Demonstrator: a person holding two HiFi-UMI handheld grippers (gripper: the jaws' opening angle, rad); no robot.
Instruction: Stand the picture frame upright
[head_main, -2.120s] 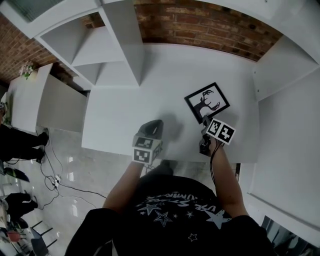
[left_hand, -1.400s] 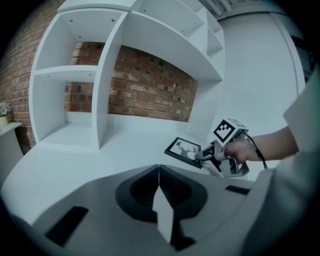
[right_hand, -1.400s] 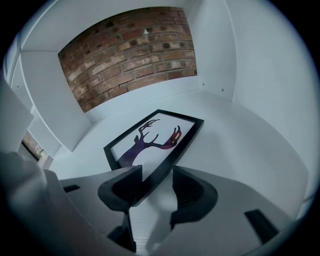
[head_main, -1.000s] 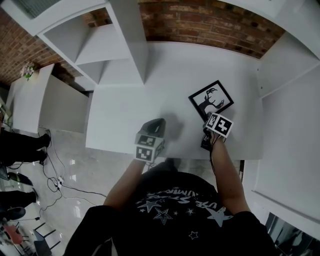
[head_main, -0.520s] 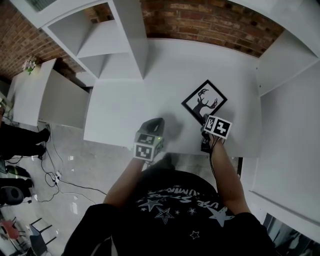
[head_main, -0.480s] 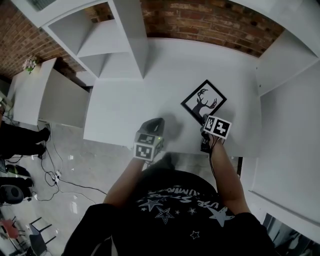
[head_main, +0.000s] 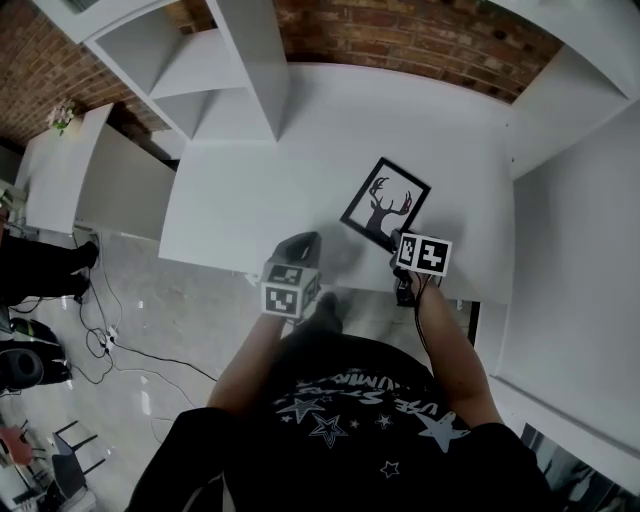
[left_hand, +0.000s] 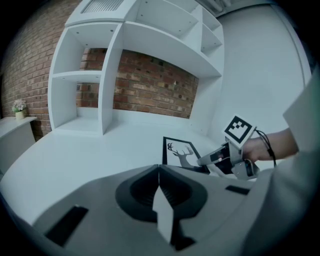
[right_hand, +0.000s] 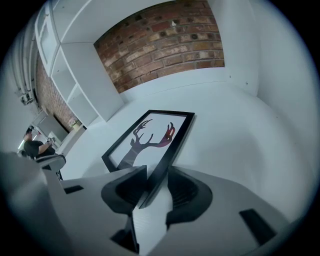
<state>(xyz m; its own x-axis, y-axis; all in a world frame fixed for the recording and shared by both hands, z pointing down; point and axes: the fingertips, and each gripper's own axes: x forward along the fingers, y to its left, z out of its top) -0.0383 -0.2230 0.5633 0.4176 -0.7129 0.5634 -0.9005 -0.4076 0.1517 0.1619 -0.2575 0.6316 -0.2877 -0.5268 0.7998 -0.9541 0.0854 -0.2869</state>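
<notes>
Closing right hand-held gripper (right_hand: 156, 174) pinching corner of black rectangular picture frame (right_hand: 150, 134), left hand-held gripper (left_hand: 159, 169) pressed together

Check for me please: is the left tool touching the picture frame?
Apart. The head view shows bare table between the left tool and the picture frame; the left gripper view shows the same gap.

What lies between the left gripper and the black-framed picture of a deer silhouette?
Only bare white tabletop separates the left gripper from the black-framed deer picture, as head and left gripper views show.
</notes>
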